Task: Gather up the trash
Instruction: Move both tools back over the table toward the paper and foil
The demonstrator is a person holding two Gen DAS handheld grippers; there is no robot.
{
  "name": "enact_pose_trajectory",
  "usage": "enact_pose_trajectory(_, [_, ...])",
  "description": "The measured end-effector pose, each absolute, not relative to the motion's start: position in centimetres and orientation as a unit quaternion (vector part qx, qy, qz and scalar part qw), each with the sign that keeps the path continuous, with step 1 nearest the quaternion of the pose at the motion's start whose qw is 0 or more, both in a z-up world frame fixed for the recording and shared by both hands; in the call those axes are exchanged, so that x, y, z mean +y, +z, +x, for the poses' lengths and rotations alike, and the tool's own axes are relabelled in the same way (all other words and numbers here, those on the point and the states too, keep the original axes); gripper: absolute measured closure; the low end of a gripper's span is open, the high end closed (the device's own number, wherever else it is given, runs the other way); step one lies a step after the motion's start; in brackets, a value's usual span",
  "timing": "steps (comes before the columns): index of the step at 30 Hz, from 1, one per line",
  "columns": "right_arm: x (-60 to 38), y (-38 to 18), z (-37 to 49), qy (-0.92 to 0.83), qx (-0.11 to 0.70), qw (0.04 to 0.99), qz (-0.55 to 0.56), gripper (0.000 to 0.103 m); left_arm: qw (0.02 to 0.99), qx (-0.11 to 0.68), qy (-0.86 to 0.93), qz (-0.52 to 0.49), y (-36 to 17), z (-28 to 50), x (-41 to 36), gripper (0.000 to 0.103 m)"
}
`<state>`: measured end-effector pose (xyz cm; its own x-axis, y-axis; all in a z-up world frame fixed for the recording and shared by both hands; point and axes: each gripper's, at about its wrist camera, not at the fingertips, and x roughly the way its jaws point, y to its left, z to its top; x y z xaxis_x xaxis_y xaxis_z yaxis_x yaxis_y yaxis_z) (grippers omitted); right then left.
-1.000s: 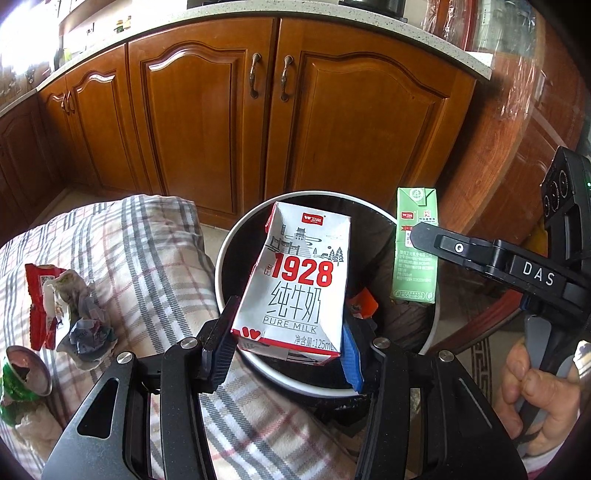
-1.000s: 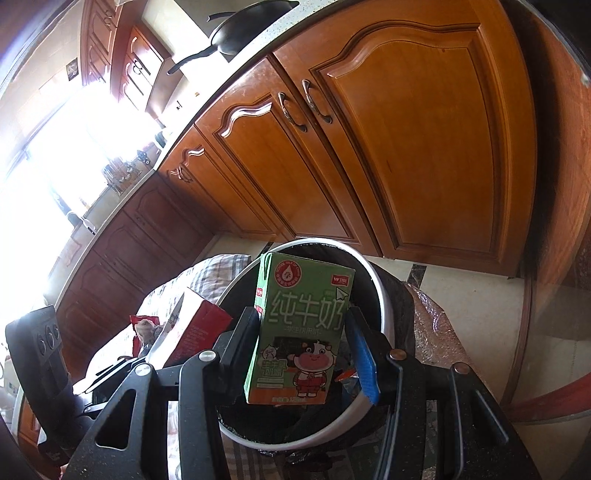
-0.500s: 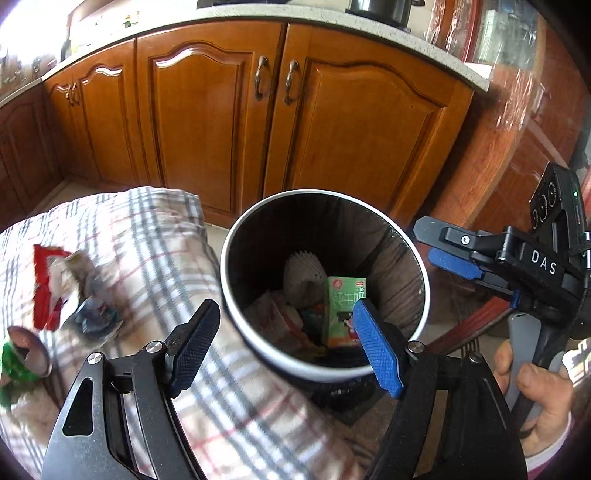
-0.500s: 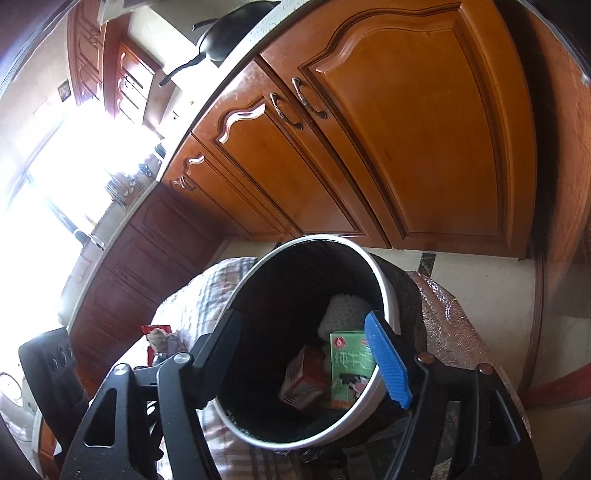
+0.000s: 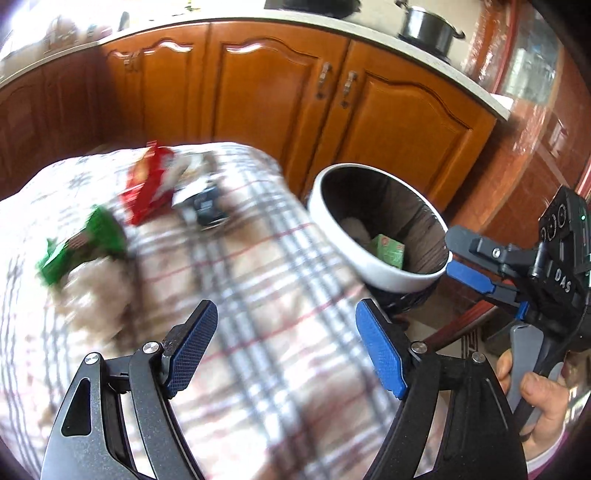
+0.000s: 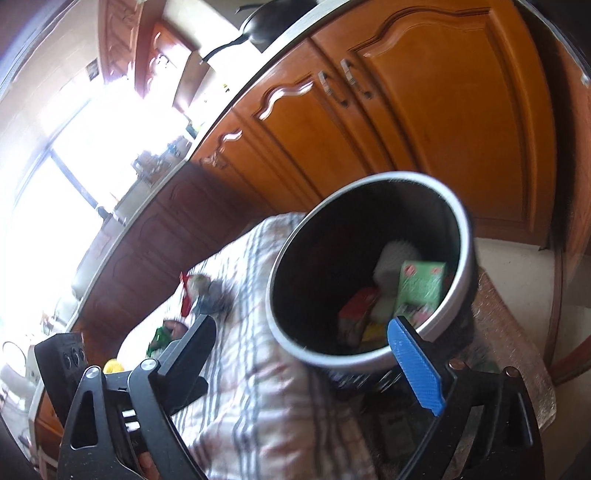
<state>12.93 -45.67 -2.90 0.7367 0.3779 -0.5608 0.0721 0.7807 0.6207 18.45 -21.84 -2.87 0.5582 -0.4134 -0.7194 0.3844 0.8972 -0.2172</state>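
The round bin with the white rim (image 5: 373, 271) stands beside the plaid-covered table (image 5: 280, 266). Inside it lie a green milk carton (image 6: 421, 284), a red-and-white carton (image 6: 356, 314) and white crumpled paper (image 6: 395, 258). My left gripper (image 5: 285, 308) hovers over the cloth, jaws opening, nothing between them. My right gripper (image 6: 300, 325) is at the bin's near rim (image 6: 332, 360), jaws opening wide and empty. On the cloth lie a red wrapper (image 5: 147, 184), a green wrapper (image 5: 81, 247) and a dark crumpled piece (image 5: 208, 210), all blurred.
Brown wooden cabinet doors (image 5: 399, 122) run behind the bin under a pale counter with a dark pot (image 5: 428, 27). A person's hand (image 5: 535, 391) holds the right gripper (image 5: 451, 254) at the right. A pale floor (image 6: 517, 273) lies beyond the bin.
Both cartons were let go and now lie in the bin. Both grippers opened. The left gripper has swung left from over the bin to over the cloth; the right has drawn back slightly.
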Motion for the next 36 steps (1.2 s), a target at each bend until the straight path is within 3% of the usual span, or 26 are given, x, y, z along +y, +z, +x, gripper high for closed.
enact_pose_trajectory(22, [-34.4,-1.9,12.0,0.136,0.359,0.902,0.198,0.007,0.896,0.415,-0.132,-0.092,-3.7,15.9,-9.5,0.024])
enact_pose_trajectory(33, [-31.8,-1.8,16.6,0.153,0.374,0.901,0.158,0.008,0.893,0.421,-0.115,-0.111,-4.0,18.1,-9.3,0.024])
enact_pose_trajectory(36, [-31.2,-1.9,18.5,0.156,0.385,0.898,0.146,0.014,0.891,0.425,-0.115,-0.115,-4.0,19.1,-9.8,0.024])
